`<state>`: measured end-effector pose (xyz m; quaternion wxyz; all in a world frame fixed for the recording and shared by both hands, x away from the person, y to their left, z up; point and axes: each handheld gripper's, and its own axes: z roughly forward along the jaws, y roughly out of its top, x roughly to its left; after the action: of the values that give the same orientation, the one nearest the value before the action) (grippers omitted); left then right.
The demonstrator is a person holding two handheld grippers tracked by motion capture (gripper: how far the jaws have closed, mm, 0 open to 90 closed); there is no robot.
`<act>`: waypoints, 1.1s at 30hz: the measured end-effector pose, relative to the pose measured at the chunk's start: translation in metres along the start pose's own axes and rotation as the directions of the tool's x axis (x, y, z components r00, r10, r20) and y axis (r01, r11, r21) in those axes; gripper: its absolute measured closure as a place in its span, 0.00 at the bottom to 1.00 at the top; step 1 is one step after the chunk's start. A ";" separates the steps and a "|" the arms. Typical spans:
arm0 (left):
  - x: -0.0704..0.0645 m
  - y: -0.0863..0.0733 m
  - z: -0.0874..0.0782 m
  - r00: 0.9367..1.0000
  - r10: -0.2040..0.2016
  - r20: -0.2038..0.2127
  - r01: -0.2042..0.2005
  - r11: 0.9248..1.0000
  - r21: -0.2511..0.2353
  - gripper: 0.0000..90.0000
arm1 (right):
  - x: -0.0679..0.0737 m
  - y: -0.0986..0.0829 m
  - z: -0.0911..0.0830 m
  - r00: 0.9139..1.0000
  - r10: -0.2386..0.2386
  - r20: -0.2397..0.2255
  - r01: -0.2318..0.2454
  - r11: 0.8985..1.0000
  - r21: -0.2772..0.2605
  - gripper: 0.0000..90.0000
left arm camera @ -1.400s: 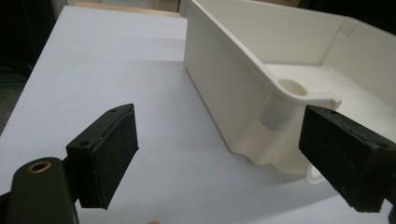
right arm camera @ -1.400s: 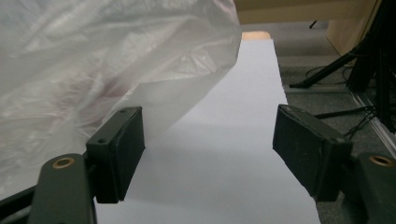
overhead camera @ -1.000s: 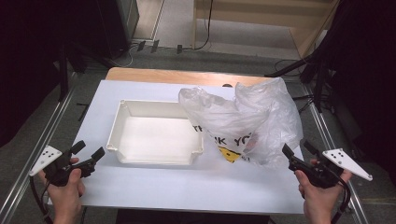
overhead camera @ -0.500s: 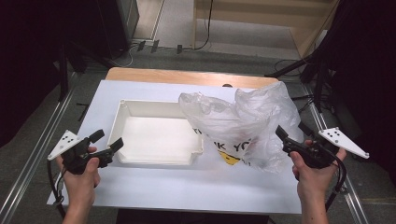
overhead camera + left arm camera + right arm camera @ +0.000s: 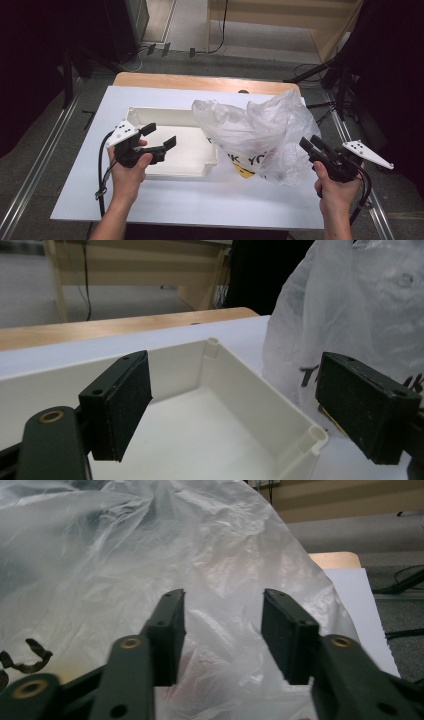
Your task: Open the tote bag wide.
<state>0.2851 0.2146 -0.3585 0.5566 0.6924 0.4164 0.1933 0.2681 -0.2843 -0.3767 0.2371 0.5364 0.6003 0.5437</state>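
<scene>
light: bright on white table (image 5: 165, 210), dark surroundings | glare: sheen on plastic bag (image 5: 150, 555) | focus: soft, near jaws blurred

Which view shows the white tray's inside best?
The high view: the whole white tray is seen from above, its right end covered by the plastic bag. The left gripper view shows one inner corner and floor close up between the open jaws of the left gripper. The right gripper view faces the bag.

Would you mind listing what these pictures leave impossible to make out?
- Contents of the plastic bag: high view, crumpled cloudy film hides them.
- Bag's printed words: right gripper view, cut off by the left edge.
- Tray near wall: left gripper view, cut off by the bottom edge and the left gripper.
</scene>
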 end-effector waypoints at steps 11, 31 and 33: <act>-0.027 0.019 0.036 0.996 0.005 0.087 -0.005 1.000 0.009 0.18 | -0.010 -0.013 -0.004 0.997 0.003 -0.080 -0.001 1.000 0.020 1.00; -0.076 0.032 0.078 0.929 0.007 0.371 -0.042 0.996 0.084 0.75 | -0.012 -0.024 0.000 0.989 -0.003 -0.145 0.013 0.998 0.068 1.00; -0.080 0.033 0.082 0.912 0.016 0.409 -0.065 0.992 0.107 0.89 | -0.009 -0.020 -0.006 0.991 -0.012 -0.134 0.016 0.999 0.034 0.80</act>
<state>0.3107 0.0998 -0.3368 0.5848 0.7578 0.2877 0.0314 0.2582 -0.2920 -0.3954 0.1910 0.4986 0.6279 0.5663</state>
